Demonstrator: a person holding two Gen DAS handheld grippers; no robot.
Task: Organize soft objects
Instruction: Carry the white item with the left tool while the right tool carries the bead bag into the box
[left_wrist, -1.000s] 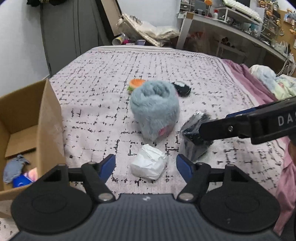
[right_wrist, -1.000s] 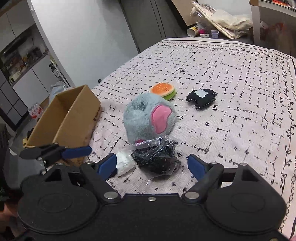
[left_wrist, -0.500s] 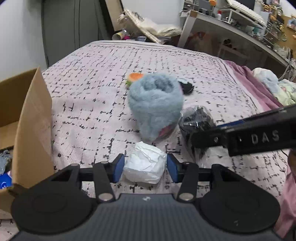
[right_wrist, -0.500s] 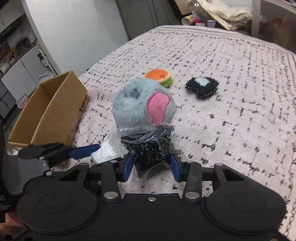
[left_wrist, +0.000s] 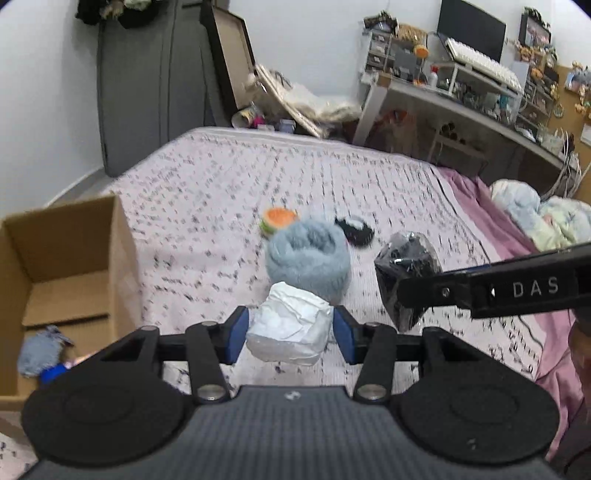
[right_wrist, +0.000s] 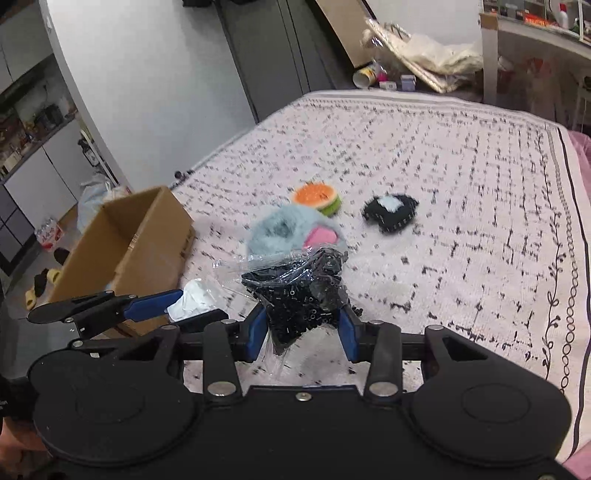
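Soft objects: we have two in grip, none of this pair boxed yet. Left gripper (left_wrist: 291, 334) is clamped on the white bundle (left_wrist: 288, 330), blue pads pressed into both sides, bundle looks clear of the bed (left_wrist: 207, 206). Right gripper (right_wrist: 303, 325) is clamped on the bag of black bits (right_wrist: 303, 295), pads on its lower half, loose clear plastic sticking out on top; it also looks lifted off the bed.

Landmark is the box (left_wrist: 70, 266). It sits at the bed's edge, left of both grippers, open top. Inside it we see a small grey-blue plush (left_wrist: 38, 354) and something blue next to it, so part of the job looks done. Left gripper is the nearer one to the box; right gripper is further from it, on the left gripper's far side.

Left on the bed, all further from the box than our grippers: grey fluffy toy (left_wrist: 308, 264) just beyond both held items, then the orange-green plush (right_wrist: 317, 199) and the black plush (right_wrist: 389, 214) behind it.

Pose: both grippers angled down toward the bed, side by side, fingers pointing roughly the same way. Our guess for next: swing both loads toward the box, left first.
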